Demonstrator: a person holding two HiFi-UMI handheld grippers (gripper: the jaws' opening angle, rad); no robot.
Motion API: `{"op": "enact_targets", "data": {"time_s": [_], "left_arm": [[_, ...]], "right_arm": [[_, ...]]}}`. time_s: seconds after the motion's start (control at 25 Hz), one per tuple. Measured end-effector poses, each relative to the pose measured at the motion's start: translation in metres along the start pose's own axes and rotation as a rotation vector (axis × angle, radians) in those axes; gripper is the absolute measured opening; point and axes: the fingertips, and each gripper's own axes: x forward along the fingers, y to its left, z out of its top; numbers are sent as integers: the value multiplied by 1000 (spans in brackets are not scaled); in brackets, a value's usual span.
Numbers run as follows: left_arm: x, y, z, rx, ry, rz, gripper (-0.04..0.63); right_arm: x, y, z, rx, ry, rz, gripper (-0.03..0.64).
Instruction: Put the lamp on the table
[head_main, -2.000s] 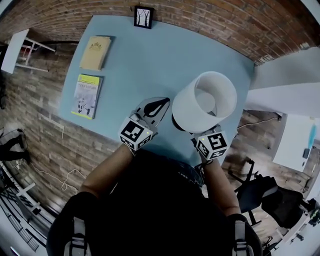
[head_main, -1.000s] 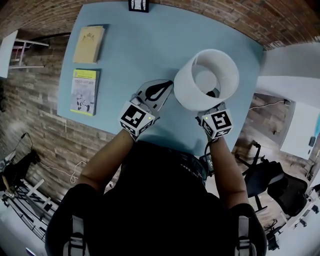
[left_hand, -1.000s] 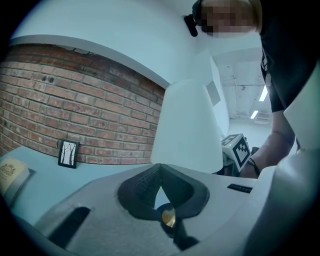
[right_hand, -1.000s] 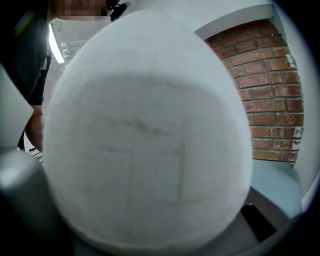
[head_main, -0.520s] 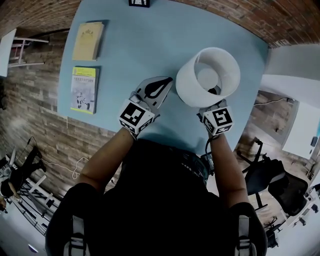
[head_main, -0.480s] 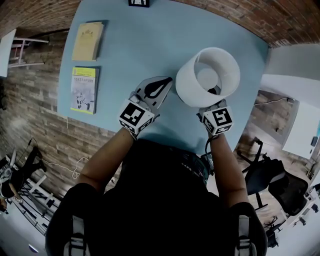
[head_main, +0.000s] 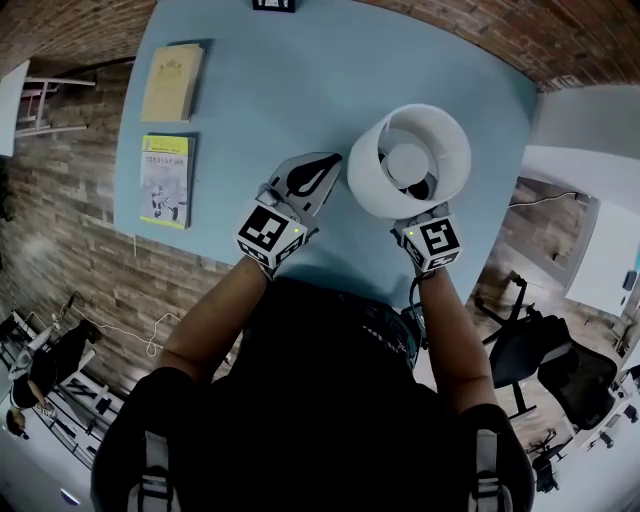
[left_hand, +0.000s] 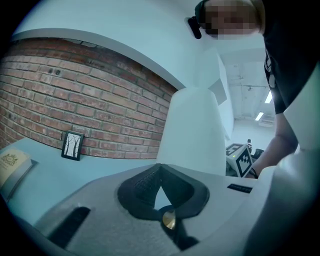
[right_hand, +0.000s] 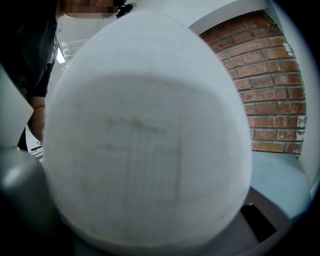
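Lamp (head_main: 383, 185) shows in the head view over the right part of the pale blue table (head_main: 270, 90). Its white drum shade is open towards the camera, with the bulb and dark fittings inside. The shade hides its foot, so this view cannot tell whether it rests on the table top. The right claw (head_main: 424, 225) sits at the shade's near rim, with its marker cube just nearer. The left claw (head_main: 322, 163) lies just left of the shade, apart from it, tips pointing far and right. At the table's left side lie a tan book (head_main: 172, 83) and, nearer, a yellow-green book (head_main: 166, 181). The print on both is too small to read. A small dark picture frame (head_main: 273, 5) stands at the far edge.

The left gripper view adds what the head view lacks. The left claw's dark pads are pressed together at the tips with nothing between them. The frame leans against a brick wall (left_hand: 75, 90) and holds a drawing of bare trees. The shade rises upright to the right, with the right gripper's marker cube beyond it.

In the right gripper view the shade's woven cloth fills almost everything. It bulges between the right claw's jaws, which are closed on the lamp, though the exact contact is covered.
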Motion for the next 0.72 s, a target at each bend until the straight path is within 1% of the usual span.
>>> {"op": "enact_targets", "data": {"time_s": [0.32, 0.72], "left_arm": [[1, -5, -1, -3, 0, -2, 9], [-4, -12, 0, -6, -11, -10, 9]], "right_arm": [[-4, 2, -4, -13, -11, -3, 137], [-11, 8, -15, -24, 15, -7, 141]]}}
